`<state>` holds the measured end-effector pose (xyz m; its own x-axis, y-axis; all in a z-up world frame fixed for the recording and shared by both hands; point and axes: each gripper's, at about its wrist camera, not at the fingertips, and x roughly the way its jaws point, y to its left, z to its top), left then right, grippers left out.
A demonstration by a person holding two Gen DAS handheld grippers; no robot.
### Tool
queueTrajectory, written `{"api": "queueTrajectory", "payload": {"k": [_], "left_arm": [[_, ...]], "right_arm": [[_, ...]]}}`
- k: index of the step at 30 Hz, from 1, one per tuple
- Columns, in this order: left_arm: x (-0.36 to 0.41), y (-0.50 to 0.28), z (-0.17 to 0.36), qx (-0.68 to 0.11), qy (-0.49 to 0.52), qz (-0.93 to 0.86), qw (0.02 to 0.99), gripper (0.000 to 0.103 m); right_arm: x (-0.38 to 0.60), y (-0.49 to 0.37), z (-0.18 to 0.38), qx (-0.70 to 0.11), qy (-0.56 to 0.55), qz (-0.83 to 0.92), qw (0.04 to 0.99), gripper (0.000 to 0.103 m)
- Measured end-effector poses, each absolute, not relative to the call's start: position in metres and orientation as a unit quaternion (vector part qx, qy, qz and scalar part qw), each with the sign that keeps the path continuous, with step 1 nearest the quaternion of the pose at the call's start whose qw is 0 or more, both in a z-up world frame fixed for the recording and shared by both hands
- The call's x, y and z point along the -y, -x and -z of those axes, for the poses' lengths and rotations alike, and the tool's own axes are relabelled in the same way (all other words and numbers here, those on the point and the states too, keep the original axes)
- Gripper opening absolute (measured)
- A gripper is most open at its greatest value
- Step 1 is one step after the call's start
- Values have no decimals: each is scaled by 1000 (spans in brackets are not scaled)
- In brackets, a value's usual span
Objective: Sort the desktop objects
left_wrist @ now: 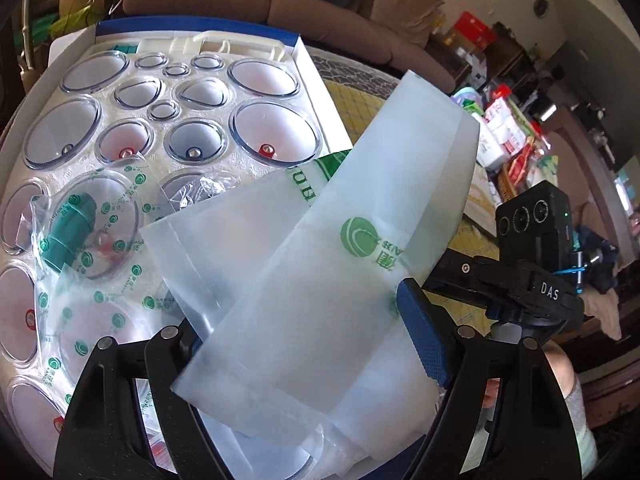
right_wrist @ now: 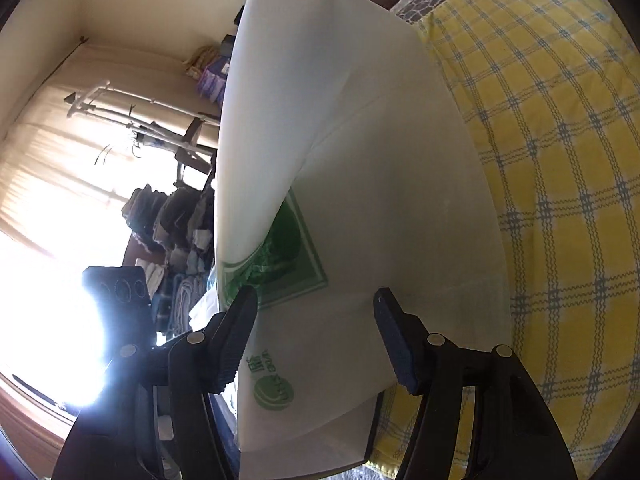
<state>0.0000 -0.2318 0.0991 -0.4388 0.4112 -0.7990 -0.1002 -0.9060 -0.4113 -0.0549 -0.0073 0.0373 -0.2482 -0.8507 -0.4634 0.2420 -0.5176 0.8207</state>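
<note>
Here, a white moulded tray (left_wrist: 308, 80) sits in a blue-edged box on a table covered with a yellow checked cloth (right_wrist: 560, 160). The tray is the landmark. Its round wells hold clear plastic cups (left_wrist: 276, 132) of several sizes, rims up, some with a red or metal valve at the bottom. On the near left part of the tray lies a crinkled clear wrapper printed with small green logos, and inside it a teal green cylinder (left_wrist: 70, 232).

Over the tray's near right corner stands a long, flat, frosted translucent plastic bag (left_wrist: 340, 240) with a round green logo. It is smooth and stiff-looking, tilted up and away from the tray.

The left gripper (left_wrist: 316, 340) hangs above the tray's near edge. Its blue ribbed fingers (left_wrist: 424, 340) are spread wide with the bag's lower end between them; I cannot tell whether they press on it. The right gripper (left_wrist: 452, 276) comes in from the tray's right side, level with the bag's edge.

The right wrist view alone shows the bag's other face (right_wrist: 360, 160), opaque and white, with a green square print, and the right gripper (right_wrist: 316, 340) with its fingers (right_wrist: 236, 340) spread either side of the bag; the left one touches it. That view misses the tray entirely.
</note>
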Motion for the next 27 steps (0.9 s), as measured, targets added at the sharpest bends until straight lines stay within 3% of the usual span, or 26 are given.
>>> {"api": "queueTrajectory", "payload": {"k": [4,8,16,20,24,27], "left_arm": [[251,1,-116,163,486,-848,134,78],[269,3,-130,176,474,-853,130,78],[261,-5,-135,135,466,-867,113,78],[253,-9,-142,129,460,-870,119,79],[253,-5,-136,129,468,-867,111,79],[257,-11,-128,148,474,-860,115,79]], "right_arm": [[45,68,-64,270,-474,744,387,61],[77,86,-96,191,-454,798,347,65],[98,88,-118,158,-457,786,385,61],[58,73,-121,148,-438,814,351,62],[-4,59,-115,185,-420,840,290,78],[-26,62,-86,219,-456,818,273,78]]}}
